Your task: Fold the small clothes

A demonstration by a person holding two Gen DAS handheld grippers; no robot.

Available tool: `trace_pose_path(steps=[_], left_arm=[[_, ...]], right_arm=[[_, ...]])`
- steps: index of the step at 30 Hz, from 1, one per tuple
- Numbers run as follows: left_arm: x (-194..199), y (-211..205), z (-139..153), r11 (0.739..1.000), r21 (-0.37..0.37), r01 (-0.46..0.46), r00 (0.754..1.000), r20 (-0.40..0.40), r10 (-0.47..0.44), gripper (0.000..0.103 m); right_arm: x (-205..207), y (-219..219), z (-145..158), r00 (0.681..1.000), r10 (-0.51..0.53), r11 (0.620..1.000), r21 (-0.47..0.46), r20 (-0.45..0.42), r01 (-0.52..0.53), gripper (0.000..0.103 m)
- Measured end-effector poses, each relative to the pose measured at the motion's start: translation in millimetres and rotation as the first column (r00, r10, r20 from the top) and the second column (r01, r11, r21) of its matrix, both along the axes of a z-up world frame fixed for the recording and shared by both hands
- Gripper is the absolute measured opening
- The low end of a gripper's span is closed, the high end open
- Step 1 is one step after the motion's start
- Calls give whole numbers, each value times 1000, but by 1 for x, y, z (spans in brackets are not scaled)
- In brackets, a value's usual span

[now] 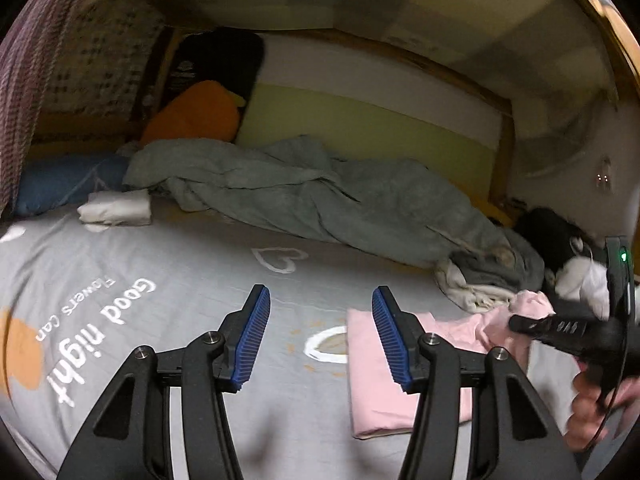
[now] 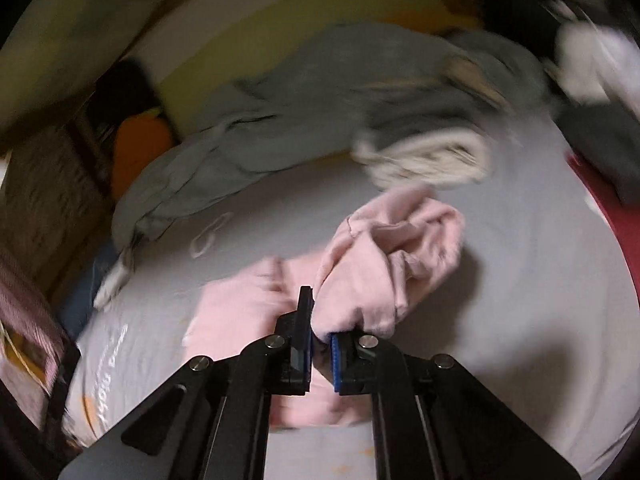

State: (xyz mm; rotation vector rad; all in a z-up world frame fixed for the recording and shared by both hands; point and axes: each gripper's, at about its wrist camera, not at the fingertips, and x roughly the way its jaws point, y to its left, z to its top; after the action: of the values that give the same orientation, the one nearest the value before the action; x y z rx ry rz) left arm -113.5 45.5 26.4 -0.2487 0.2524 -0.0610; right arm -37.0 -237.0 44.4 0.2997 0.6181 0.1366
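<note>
The pink garment (image 2: 384, 256) lay on the grey bed sheet (image 1: 192, 264), one part flat and the other end lifted in a bunch by the right gripper (image 2: 320, 344), whose jaws were pinched tight on a fold of it. The left gripper (image 1: 320, 336) stood spread and empty just beside the flat part. The cloth looked light, soft and limp, so I judge it would sag and slip; a hem or corner seems the better place to hold.
</note>
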Motion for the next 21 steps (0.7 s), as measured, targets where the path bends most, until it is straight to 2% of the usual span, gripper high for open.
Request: trace_pose_path(steps=[3,6,7,9,11,14,16,17,19,21], left_arm=[[3,14,-5,999,-41,-11,1000,-21,10,52],[2,25,-8,998,-58,-14,999,-34,12,52],[2,26,-8,998,-57,-14,999,-36,12,52],[1,30,-8,998,-55,-13,999,-38,11,52],[1,32,-7,998,-64,-5,999,-39,3,52],[4,33,-8,996,-84,36,998,-55,-41,55],[12,28,-11,988,-105,114,988,-88,-123,56],[18,23,-14,978,-123,171,976,-115,-185,56],[36,10,-24,932,-194,306,923,-180,-340,55],[52,-4,-35,902,-240,360,879,-236,-414,54]], right_arm=[[-5,65,2,992,120,977,-183,44,-110,7],[-10,122,-17,974,225,904,-376,16,-203,7],[-12,140,-30,969,248,864,-450,-9,-225,8],[-16,156,-47,961,272,824,-504,-48,-258,22],[-26,158,-55,950,304,828,-476,-66,-298,26],[-49,149,-57,935,350,843,-413,-63,-344,43],[-63,138,-54,937,346,859,-383,-54,-339,43],[-69,130,-52,942,331,870,-369,-52,-326,43],[-75,106,-45,960,278,907,-318,-34,-275,43],[-77,82,-34,977,213,935,-286,-14,-208,43]])
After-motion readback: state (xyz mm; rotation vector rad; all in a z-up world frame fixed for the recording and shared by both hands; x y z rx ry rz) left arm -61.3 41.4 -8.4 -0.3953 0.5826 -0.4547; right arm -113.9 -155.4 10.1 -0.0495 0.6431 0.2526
